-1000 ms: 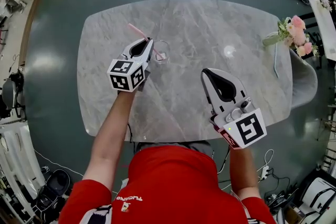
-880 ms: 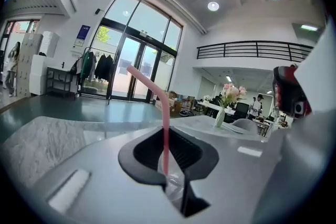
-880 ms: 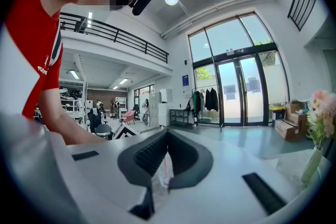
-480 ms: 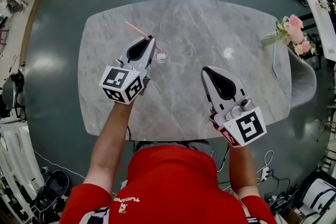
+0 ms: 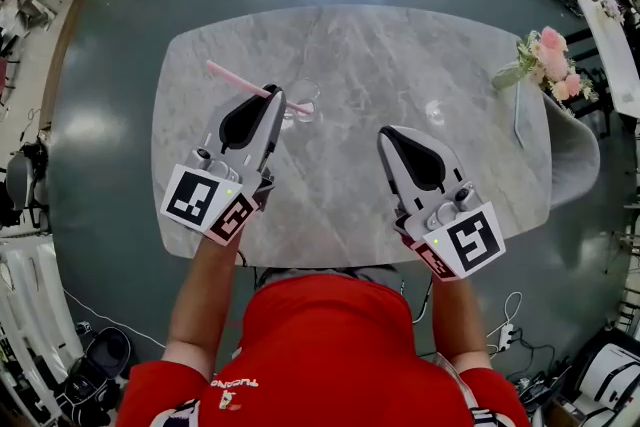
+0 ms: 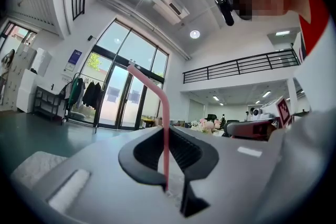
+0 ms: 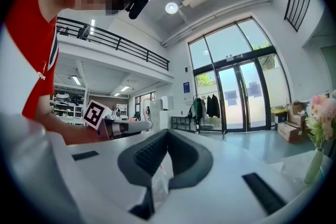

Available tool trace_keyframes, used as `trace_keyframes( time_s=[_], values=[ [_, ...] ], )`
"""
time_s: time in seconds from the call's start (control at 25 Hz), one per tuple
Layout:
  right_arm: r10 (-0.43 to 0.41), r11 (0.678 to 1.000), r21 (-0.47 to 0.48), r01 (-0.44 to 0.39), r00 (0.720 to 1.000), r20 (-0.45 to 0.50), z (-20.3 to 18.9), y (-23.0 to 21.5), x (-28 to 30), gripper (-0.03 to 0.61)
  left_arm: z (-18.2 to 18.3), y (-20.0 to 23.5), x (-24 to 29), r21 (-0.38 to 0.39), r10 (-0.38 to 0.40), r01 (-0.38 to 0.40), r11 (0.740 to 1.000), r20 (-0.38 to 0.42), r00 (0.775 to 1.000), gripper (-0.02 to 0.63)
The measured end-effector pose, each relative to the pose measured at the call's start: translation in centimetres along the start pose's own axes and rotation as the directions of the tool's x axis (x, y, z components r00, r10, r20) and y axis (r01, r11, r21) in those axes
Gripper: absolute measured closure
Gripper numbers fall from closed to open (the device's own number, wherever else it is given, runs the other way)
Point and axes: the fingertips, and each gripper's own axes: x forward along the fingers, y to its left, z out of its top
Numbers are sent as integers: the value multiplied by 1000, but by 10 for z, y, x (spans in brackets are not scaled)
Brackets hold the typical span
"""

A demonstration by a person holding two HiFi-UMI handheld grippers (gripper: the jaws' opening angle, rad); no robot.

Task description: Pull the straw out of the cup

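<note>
A pink straw [image 5: 240, 82] is pinched near its lower end in my left gripper [image 5: 275, 95], which is shut on it and held above the table. In the left gripper view the straw [image 6: 166, 128] rises from the closed jaw tips of that gripper [image 6: 169, 187] and bends left at the top. A small clear cup [image 5: 303, 103] stands on the grey marble table [image 5: 400, 45], just right of the left jaw tips. The straw's lowest part is hidden by the jaws. My right gripper [image 5: 385, 133] hovers to the right of the cup with its jaws together [image 7: 155, 186].
A vase of pink flowers [image 5: 548, 55] stands at the table's right end, also seen in the right gripper view [image 7: 320, 113]. A grey chair [image 5: 575, 150] sits just beyond that end. The table's near edge runs under both forearms.
My left gripper has come up and back toward the person with the straw in it, so the straw has drawn away from the cup. The right gripper has stayed put.
</note>
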Motion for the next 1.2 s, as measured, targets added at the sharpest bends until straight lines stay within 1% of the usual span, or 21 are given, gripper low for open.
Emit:
trace_keyframes(
  time_s=[0.32, 0.48, 0.76, 1.2],
  values=[
    [0, 999, 40, -2, 999, 44, 11, 5, -10, 577, 31, -27, -37, 73, -2, -1, 997, 48, 999, 581],
    [3, 999, 42, -5, 998, 59, 18, 11, -15, 577, 40, -35, -55, 93, 5, -10, 996, 62, 998, 581],
    [8, 999, 49, -12, 997, 74, 24, 17, -24, 578, 41, -39, -75, 110, 24, -30, 993, 61, 998, 581],
    [-4, 1000, 19, 3, 998, 65, 25, 14, -23, 578, 46, -40, -80, 127, 29, -39, 991, 77, 997, 581]
  ],
)
